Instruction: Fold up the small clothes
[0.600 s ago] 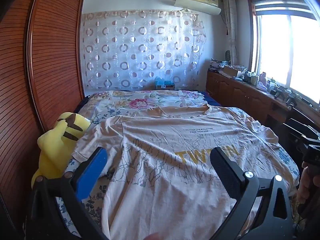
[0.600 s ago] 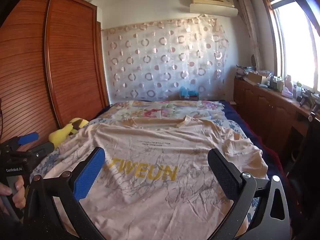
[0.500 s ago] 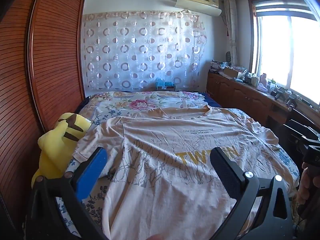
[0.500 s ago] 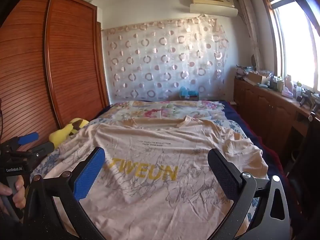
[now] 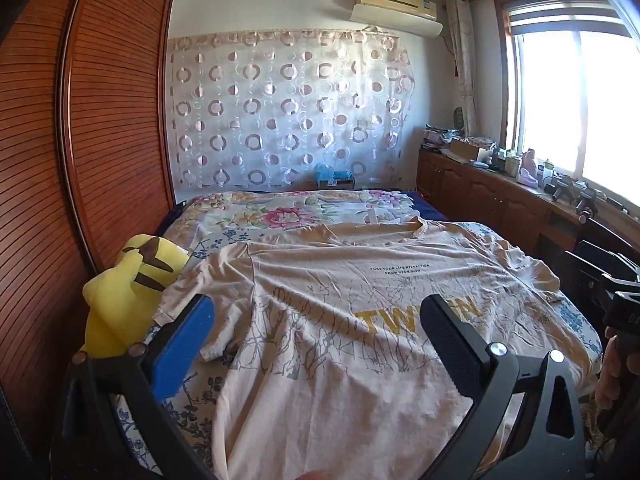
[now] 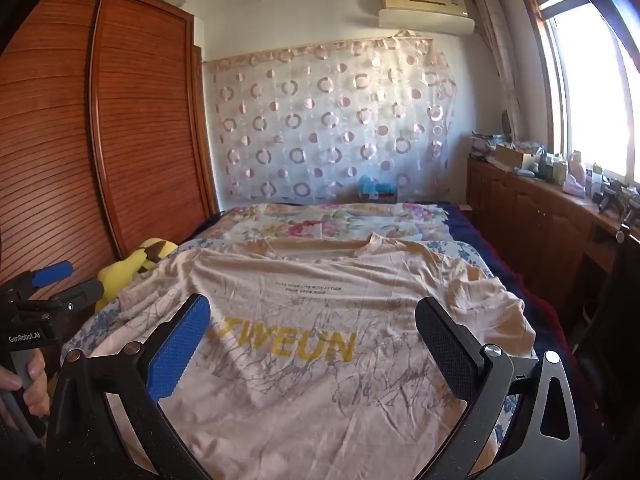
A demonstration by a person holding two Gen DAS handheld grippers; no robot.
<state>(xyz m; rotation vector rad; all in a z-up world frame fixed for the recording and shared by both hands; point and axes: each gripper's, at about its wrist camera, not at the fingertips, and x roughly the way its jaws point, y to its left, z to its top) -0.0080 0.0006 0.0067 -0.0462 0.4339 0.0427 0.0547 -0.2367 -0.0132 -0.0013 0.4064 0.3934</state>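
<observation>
Beige T-shirt (image 6: 320, 344) spread flat on bed (image 5: 288, 212), unfolded; no fold begun. Left gripper (image 5: 316, 332), right gripper (image 6: 312, 336) held wide apart, nothing gripped.

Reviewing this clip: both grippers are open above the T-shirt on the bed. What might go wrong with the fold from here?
1. The T-shirt is wrinkled, with its right sleeve bunched, so a fold may come out uneven.
2. The left sleeve lies against the yellow plush toy; the left gripper may snag or drag the toy.
3. The right gripper may pinch the floral bedsheet along with the shirt.
</observation>
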